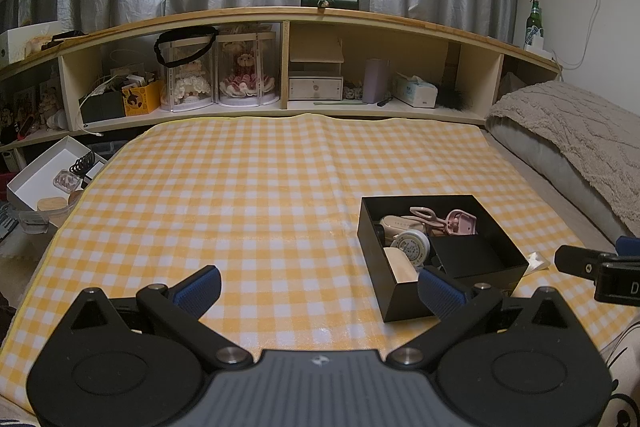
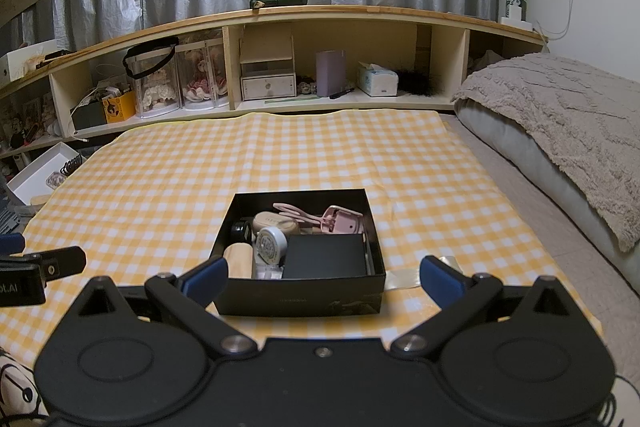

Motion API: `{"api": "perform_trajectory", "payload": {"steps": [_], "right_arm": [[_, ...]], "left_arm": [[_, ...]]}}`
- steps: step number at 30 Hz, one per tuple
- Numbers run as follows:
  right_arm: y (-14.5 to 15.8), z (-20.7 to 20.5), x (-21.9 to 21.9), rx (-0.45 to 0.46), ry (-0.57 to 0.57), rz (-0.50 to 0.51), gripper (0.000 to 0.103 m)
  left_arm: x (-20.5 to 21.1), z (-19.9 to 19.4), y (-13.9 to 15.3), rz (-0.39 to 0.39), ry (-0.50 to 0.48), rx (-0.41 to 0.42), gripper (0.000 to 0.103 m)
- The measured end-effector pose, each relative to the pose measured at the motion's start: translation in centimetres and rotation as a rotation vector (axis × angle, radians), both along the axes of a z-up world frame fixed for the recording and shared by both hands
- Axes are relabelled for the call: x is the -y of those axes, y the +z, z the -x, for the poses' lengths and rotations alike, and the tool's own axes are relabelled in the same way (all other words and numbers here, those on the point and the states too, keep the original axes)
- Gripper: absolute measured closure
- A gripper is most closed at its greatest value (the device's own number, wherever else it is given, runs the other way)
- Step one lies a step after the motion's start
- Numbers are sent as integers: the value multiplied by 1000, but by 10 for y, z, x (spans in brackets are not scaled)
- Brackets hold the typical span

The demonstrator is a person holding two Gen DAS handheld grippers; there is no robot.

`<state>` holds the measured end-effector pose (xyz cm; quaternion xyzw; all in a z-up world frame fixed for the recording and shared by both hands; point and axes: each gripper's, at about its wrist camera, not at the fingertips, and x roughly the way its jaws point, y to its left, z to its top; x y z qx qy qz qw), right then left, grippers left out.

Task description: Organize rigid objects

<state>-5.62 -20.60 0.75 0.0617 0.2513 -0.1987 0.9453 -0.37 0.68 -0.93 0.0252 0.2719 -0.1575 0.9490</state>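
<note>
the black box (image 2: 300, 291) sits on the checked cloth (image 2: 240, 155) over the bed, straight ahead of the right claw (image 2: 322, 277), its near wall lying crosswise between the spread fingers. the left claw (image 1: 318, 289), also spread and holding nothing, has the box off to its right, so the right one is nearer. inside lie a pink curler (image 2: 340, 221), a round tin (image 2: 272, 245), a wooden piece (image 2: 239, 259), a small black carton (image 2: 325, 261) and what may be a dark jar (image 2: 241, 231). beside the box, something pale and flat (image 2: 404, 279) lies on the cloth.
</note>
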Motion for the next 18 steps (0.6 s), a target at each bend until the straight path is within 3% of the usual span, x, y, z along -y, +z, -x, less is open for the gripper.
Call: {"api": "perform_trajectory", "payload": {"steps": [18], "right_arm": [[0,0,0,0,-1,-1,0]], "left_arm": [[-1,0,0,2,-2,1,0]]}}
